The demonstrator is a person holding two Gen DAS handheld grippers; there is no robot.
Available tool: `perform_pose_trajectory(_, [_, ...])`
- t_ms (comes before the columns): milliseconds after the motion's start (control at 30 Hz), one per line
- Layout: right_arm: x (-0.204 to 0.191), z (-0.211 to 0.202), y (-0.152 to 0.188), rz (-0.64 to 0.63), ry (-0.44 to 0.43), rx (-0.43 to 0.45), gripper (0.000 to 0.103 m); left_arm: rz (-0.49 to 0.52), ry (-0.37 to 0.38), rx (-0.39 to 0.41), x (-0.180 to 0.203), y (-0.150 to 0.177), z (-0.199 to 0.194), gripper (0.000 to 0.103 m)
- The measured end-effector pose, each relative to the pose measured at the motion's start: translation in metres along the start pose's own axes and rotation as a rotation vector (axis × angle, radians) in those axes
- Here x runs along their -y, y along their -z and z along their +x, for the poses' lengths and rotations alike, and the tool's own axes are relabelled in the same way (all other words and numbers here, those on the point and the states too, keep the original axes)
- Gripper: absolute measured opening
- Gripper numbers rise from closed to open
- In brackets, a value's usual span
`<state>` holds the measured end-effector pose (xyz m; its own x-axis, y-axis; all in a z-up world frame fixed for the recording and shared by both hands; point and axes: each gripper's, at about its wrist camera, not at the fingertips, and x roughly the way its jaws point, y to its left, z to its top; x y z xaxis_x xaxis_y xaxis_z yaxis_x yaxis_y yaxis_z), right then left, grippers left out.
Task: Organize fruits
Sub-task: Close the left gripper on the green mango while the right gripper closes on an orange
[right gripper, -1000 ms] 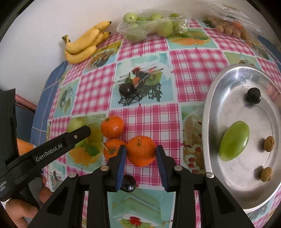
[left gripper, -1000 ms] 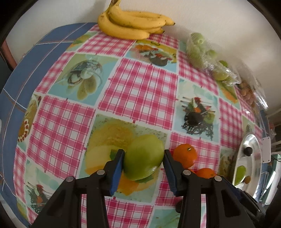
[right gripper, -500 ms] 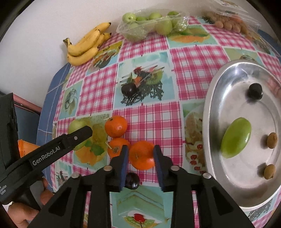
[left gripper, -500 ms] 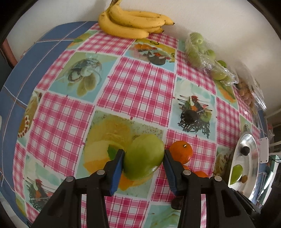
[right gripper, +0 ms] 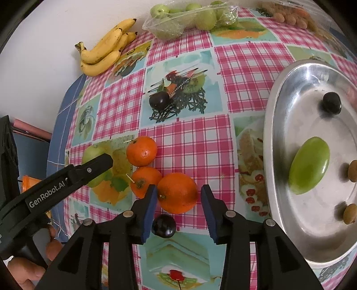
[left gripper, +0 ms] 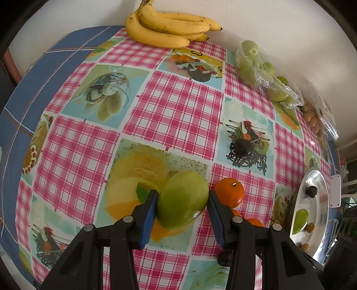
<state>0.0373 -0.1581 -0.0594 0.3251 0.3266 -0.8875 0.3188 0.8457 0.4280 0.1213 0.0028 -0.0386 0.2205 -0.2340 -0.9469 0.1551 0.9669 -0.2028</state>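
A big green mango [left gripper: 183, 203] sits between the blue pads of my left gripper [left gripper: 181, 197], which is shut on it low over the checked tablecloth. In the right wrist view an orange [right gripper: 177, 193] rests on the cloth between the pads of my right gripper [right gripper: 178, 196]. Those jaws are opening: the left pad is at the peel and a gap shows on the right. Two more oranges [right gripper: 141, 151] [right gripper: 145, 181] lie just left of it. A silver tray [right gripper: 274, 125] at the right holds a green mango [right gripper: 310, 165], a dark plum [right gripper: 331, 103] and small brown fruits [right gripper: 349, 213].
A dark plum [right gripper: 164, 225] lies right under the right gripper, another [right gripper: 158, 100] further back. Bananas [right gripper: 104, 49], a bag of green apples [right gripper: 189, 17] and a pack of brown fruits [right gripper: 294, 17] line the wall. A hand [right gripper: 24, 272] holds the left gripper's handle.
The right jaws have spread apart, letting go of the orange, which now lies on the cloth. The left gripper keeps its hold on the mango and has barely moved.
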Motion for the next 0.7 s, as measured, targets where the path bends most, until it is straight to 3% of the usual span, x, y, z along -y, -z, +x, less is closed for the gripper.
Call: perform_pose_trajectory(700, [-0.0012, 0.001, 0.0012, -0.008, 0.003, -0.002, 0.041, 0.011, 0.006, 0.015, 0.0027, -0.0015, -0.006, 0.047])
